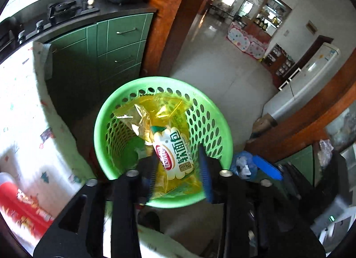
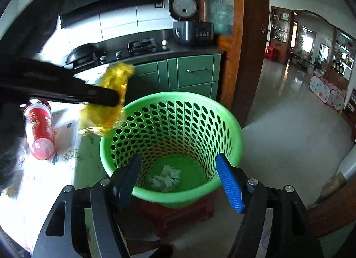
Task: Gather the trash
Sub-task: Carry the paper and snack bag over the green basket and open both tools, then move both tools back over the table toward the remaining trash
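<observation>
Perforated plastic basket [image 2: 178, 124], glossy film wrapper [image 1: 173, 147], crumpled paper [image 2: 165, 180].

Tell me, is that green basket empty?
No. The green basket already holds a crumpled tissue at the bottom; nothing else shows inside.

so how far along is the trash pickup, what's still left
Done: a crumpled tissue already lies in the green basket. In hand: the yellow bread wrapper sits between the left gripper pads over the basket; the jaws are parted and the right gripper is open and empty. Left: the red cup lying on the table.
</observation>
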`<control>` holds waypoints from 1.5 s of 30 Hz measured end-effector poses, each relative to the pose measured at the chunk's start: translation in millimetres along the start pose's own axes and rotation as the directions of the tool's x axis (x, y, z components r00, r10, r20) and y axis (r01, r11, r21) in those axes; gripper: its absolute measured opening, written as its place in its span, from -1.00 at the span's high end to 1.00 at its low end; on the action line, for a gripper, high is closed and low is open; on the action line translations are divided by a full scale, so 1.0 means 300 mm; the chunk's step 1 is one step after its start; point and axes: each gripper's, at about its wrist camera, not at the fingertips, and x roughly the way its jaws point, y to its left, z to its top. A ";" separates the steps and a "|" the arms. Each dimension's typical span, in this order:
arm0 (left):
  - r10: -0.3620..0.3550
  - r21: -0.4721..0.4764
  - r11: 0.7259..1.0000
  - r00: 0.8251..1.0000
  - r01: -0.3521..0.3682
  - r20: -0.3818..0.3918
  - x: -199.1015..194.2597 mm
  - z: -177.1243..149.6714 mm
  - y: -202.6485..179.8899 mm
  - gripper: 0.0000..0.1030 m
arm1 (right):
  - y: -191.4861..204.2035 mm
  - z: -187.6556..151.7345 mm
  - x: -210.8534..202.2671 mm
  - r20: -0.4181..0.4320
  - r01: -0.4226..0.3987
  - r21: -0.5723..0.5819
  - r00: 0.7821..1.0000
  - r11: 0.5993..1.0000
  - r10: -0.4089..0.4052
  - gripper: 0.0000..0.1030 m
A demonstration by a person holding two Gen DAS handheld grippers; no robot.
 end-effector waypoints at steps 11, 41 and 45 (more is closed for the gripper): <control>0.019 -0.007 1.000 0.999 -0.019 0.047 -0.076 -0.041 -0.001 -0.17 | 0.049 -0.025 -0.108 0.039 -0.029 0.002 0.999 1.000 0.029 -0.42; 0.320 -0.122 0.947 0.909 -0.298 0.267 -0.893 -0.590 0.457 -0.28 | 0.720 -0.006 -0.173 -0.075 -0.375 -0.154 0.927 0.914 0.368 -0.58; 0.355 -0.169 0.933 0.891 -0.318 0.283 -0.971 -0.651 0.549 -0.28 | 0.843 -0.035 -0.165 -0.142 -0.460 -0.131 0.885 0.878 0.443 -0.58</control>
